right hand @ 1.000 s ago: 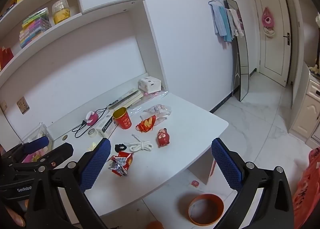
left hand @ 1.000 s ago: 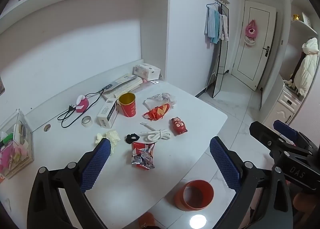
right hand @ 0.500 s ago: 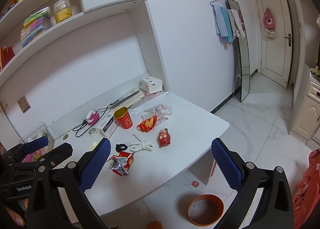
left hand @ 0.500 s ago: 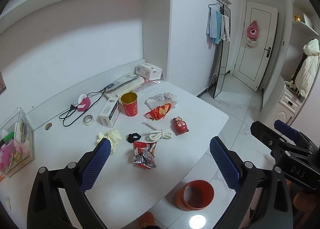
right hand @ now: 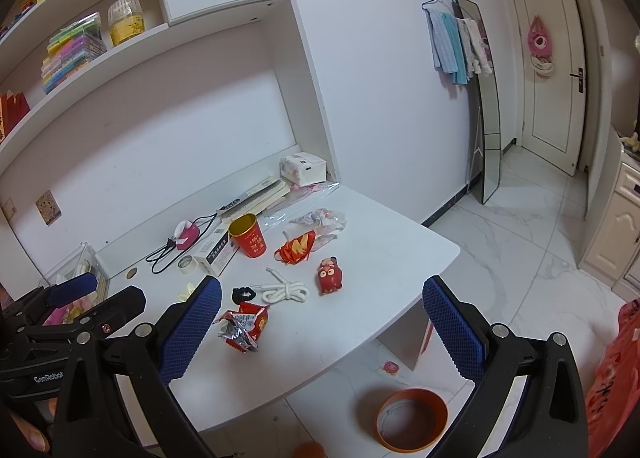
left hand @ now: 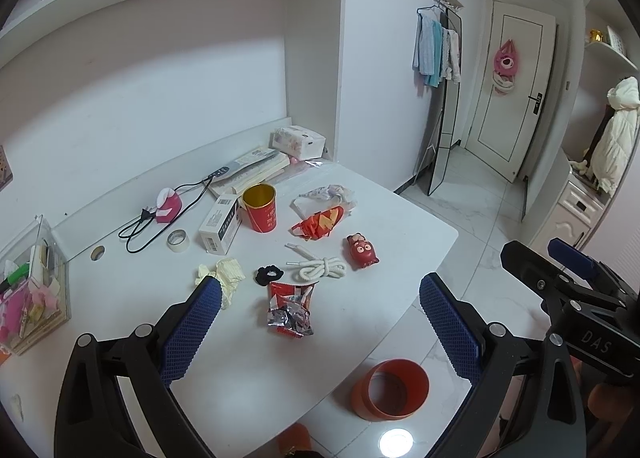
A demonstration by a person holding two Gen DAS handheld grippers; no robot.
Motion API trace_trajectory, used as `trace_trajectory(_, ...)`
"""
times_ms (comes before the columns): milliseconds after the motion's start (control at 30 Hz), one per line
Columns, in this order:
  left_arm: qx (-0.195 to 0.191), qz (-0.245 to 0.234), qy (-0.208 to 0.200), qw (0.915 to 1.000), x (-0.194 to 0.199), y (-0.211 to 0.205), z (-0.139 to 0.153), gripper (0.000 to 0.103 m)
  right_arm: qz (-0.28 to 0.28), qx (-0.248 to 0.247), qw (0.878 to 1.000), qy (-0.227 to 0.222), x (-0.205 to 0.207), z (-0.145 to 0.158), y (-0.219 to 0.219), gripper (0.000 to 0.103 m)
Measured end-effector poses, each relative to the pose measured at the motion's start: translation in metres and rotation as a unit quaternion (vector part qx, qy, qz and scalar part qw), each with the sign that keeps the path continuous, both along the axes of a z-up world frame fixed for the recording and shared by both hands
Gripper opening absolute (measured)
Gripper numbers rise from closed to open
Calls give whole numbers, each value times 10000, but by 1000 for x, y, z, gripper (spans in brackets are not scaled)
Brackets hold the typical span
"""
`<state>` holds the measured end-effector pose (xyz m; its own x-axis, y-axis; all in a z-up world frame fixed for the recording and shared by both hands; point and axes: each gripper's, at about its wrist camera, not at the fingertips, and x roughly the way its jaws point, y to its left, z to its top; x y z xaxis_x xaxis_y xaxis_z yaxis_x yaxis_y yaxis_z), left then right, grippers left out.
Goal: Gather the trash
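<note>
A torn red and silver snack wrapper (left hand: 291,309) (right hand: 243,326) lies near the front of the white desk (left hand: 248,370). Further back lie a crumpled red-orange wrapper (left hand: 320,222) (right hand: 296,247), a clear plastic wrapper (left hand: 326,196) (right hand: 322,220) and a crumpled cream tissue (left hand: 224,278). An orange bin (left hand: 390,388) (right hand: 412,418) stands on the floor below the desk's front edge. My left gripper (left hand: 320,330) is open and empty above the desk front. My right gripper (right hand: 320,328) is open and empty, hovering over the desk edge.
On the desk: a red cup (left hand: 260,208), white box (left hand: 222,224), tape roll (left hand: 178,240), white rope (left hand: 316,268), black hair tie (left hand: 269,275), red pig toy (left hand: 362,250), pink charger with black cable (left hand: 168,204), and a clear organiser (left hand: 32,290) at left. Tiled floor at right.
Both views have shifted slightly; the desk objects sit a little differently in frame. Nothing on the desk has moved and both grippers stay open.
</note>
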<state>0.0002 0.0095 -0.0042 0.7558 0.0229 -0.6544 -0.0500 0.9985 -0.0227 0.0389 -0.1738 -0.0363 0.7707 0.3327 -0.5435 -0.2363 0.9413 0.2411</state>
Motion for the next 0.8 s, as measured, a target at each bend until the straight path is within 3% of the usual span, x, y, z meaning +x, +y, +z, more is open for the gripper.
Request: trace_trajectory(800,10,6,20,10000,-1,1,-3,98,33,0,10000,38,-1,-5,3,98)
